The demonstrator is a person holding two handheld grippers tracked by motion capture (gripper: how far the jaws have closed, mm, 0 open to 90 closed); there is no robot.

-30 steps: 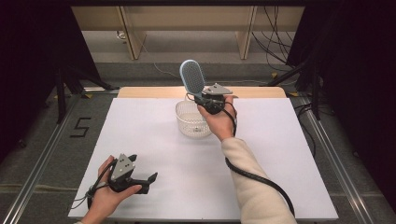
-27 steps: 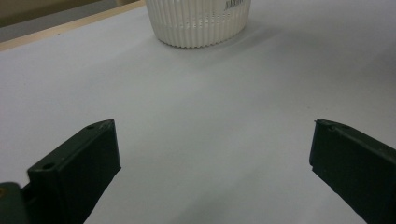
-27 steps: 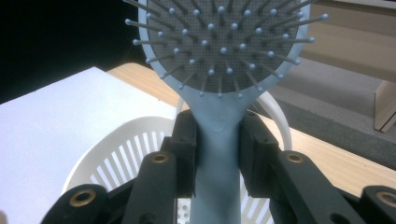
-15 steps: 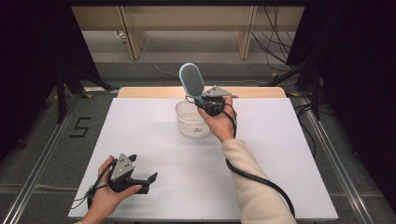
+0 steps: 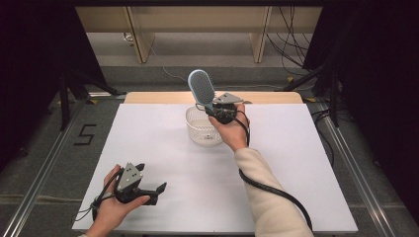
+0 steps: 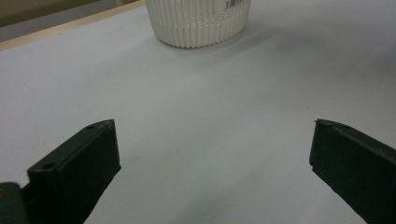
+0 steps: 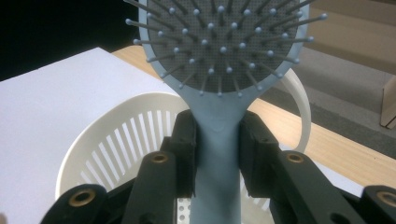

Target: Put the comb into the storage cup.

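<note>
Two grippers in play; nearest, the left gripper (image 5: 159,189) rests low on the white counter (image 5: 306,163) at its near left corner, fingers (image 6: 79,163) spread wide with nothing between them, aimed across bare surface toward the basket; it looks parked out of the way, idle while the other hand works; farther in, the right gripper (image 5: 213,107) is raised over the white slotted basket (image 5: 200,129) near the far edge; its fingers (image 7: 184,140) are clamped on the neck of the pale blue hairbrush (image 5: 201,88), just under the bristle pad; brush stands nearly upright, head up and leaning away, handle end pointing down toward the basket mouth; grip at the neck likely keeps the long handle free to go in first; brush not yet inside.
</note>
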